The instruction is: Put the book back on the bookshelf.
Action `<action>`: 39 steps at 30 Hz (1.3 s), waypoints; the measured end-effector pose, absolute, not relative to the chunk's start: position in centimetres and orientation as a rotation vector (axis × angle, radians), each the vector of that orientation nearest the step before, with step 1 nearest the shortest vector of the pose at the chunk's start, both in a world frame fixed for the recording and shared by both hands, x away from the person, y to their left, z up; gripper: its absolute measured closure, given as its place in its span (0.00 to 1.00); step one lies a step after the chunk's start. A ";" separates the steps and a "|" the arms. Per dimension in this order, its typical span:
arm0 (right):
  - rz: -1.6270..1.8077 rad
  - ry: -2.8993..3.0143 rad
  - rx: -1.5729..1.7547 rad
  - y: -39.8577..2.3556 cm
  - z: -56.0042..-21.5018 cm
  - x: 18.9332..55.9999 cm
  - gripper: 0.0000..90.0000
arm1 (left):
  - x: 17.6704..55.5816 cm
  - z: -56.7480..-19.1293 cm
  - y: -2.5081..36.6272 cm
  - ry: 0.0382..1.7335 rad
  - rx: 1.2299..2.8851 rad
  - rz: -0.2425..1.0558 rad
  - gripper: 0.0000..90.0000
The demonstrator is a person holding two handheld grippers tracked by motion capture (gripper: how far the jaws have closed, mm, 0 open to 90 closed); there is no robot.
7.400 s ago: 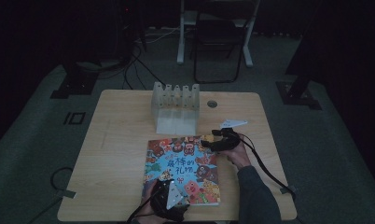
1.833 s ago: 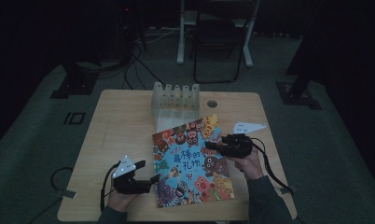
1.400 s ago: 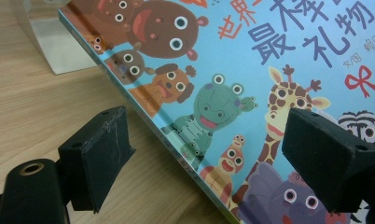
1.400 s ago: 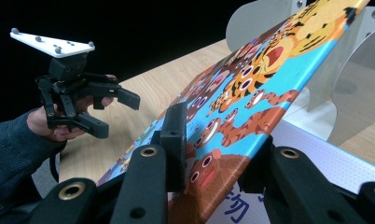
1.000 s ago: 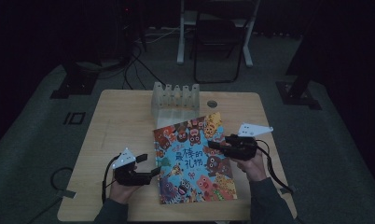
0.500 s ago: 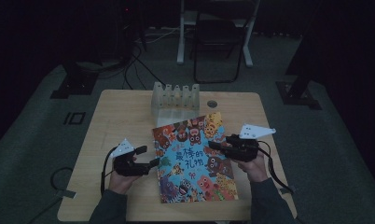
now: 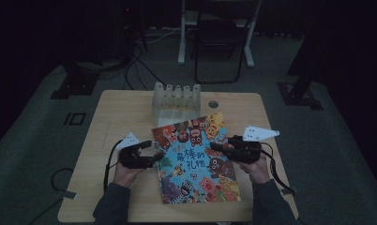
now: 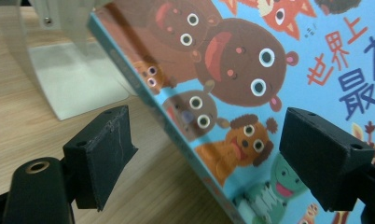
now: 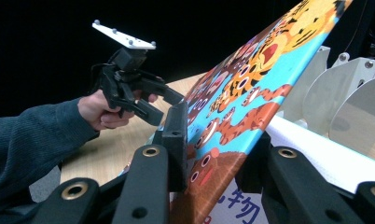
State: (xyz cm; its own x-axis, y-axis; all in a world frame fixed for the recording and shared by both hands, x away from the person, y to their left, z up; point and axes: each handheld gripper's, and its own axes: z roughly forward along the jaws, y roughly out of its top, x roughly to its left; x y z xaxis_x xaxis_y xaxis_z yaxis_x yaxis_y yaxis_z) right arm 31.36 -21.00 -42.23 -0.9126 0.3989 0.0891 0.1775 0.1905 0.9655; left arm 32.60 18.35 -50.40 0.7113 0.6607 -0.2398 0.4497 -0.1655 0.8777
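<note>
A picture book [image 7: 196, 159] with cartoon animals on a blue cover is tilted up off the wooden table [image 7: 111, 122]. My right gripper [image 7: 215, 147] is shut on the book's right edge, and its jaws clamp the cover [image 9: 241, 112] from both sides in the right gripper view [image 9: 218, 154]. My left gripper [image 7: 154, 153] is at the book's left edge. Its jaws stand open [image 8: 209, 158], with the book's spine edge [image 8: 185, 140] between them and clear of both pads. A hand holds the left gripper [image 9: 129, 88], seen across the book.
A white slotted rack [image 7: 176, 98] stands on the table just behind the book, its dividers [image 9: 344, 93] close to the book's top edge. A small round grommet [image 7: 213, 104] sits beside it. A chair [image 7: 219, 42] and cables lie on the dark floor beyond.
My left gripper has moved forward along the table and in toward the book's left edge. The right gripper and the book have stayed put.
</note>
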 end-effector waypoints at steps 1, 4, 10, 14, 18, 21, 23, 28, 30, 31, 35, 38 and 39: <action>1.810 2.276 0.557 -21.0 -42.2 31.3 0.78 | 32.8 -50.4 18.3 0.869 1.803 0.225 0.19; 1.812 2.275 0.549 -21.1 -42.2 31.3 0.78 | 33.0 -50.2 18.0 0.857 1.794 0.203 0.20; 1.840 2.274 0.524 -21.5 -42.0 31.2 0.78 | 32.9 -49.6 17.6 0.844 1.798 0.164 0.19; 1.805 2.271 0.520 -21.9 -42.0 31.0 0.79 | 32.7 -49.2 17.6 0.833 1.788 0.170 0.19; 1.802 2.270 0.516 -22.2 -41.9 30.9 0.80 | 32.4 -48.8 17.5 0.831 1.787 0.192 0.22; 1.796 2.281 0.504 -22.4 -41.7 30.8 0.81 | 32.3 -48.4 17.5 0.822 1.795 0.207 0.24; 1.801 2.280 0.500 -22.6 -41.7 30.8 0.81 | 32.2 -48.1 17.5 0.818 1.787 0.216 0.26; 1.802 2.282 0.501 -22.9 -41.6 30.8 0.81 | 31.8 -47.5 17.5 0.812 1.750 0.257 0.29; 1.791 2.284 0.501 -23.1 -41.6 30.8 0.80 | 31.6 -47.2 17.6 0.800 1.737 0.270 0.32; 1.780 2.284 0.507 -23.2 -41.6 30.8 0.79 | 31.5 -47.0 17.6 0.796 1.731 0.275 0.33; 1.761 2.286 0.520 -23.5 -41.7 30.8 0.78 | 31.1 -46.3 17.5 0.784 1.728 0.307 0.36; 1.739 2.292 0.519 -23.7 -41.8 30.8 0.78 | 30.8 -45.6 17.3 0.770 1.709 0.331 0.36; 1.728 2.293 0.523 -23.7 -41.9 30.8 0.77 | 30.6 -45.2 17.3 0.761 1.700 0.340 0.36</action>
